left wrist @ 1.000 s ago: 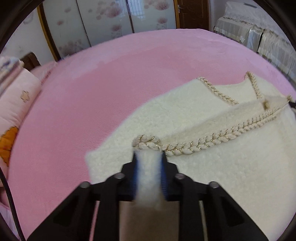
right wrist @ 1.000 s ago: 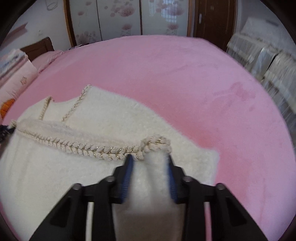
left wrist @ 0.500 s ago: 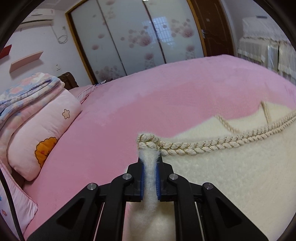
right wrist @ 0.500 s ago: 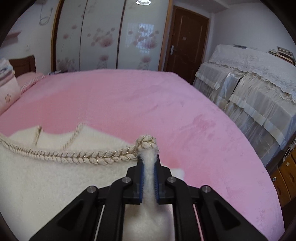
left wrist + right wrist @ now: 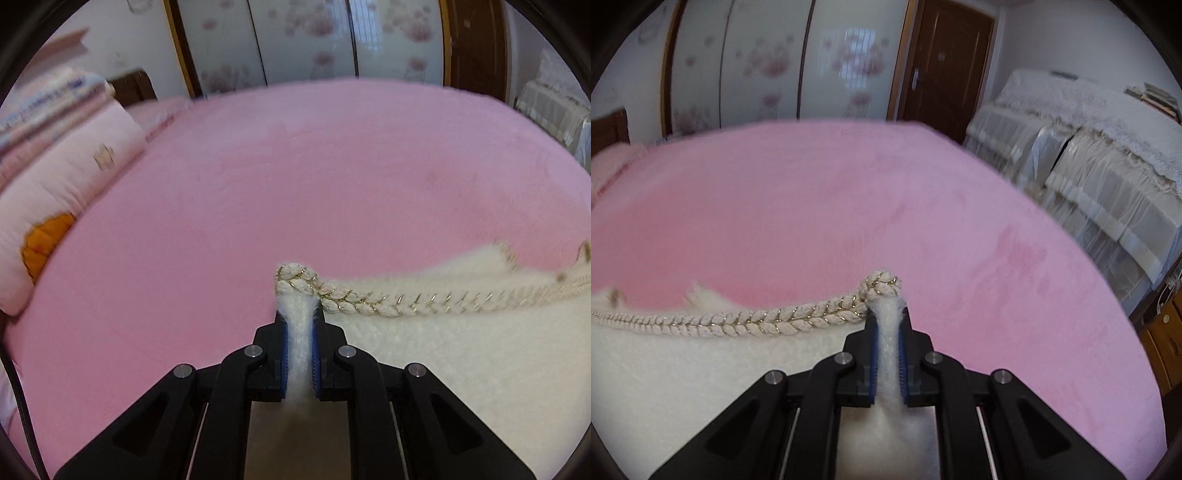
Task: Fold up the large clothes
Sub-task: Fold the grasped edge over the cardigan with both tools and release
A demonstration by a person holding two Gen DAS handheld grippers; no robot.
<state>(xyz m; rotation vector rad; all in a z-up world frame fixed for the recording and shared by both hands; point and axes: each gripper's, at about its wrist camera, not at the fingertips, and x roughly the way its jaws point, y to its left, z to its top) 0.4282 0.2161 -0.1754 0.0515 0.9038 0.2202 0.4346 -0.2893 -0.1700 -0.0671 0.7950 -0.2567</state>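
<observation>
Pinching the cream fleece garment [image 5: 461, 354] by its braided trim [image 5: 369, 299], the left gripper [image 5: 298, 332] and right gripper [image 5: 888, 332] are both clamped tight on fabric, low in each frame, over the pink bed [image 5: 295, 184].

Your left gripper [image 5: 298, 325] points steeply downward, its blue pads [image 5: 283, 354] pinched tight. Your right gripper [image 5: 888, 326] is angled down likewise, jaws clamped nearly together.
</observation>
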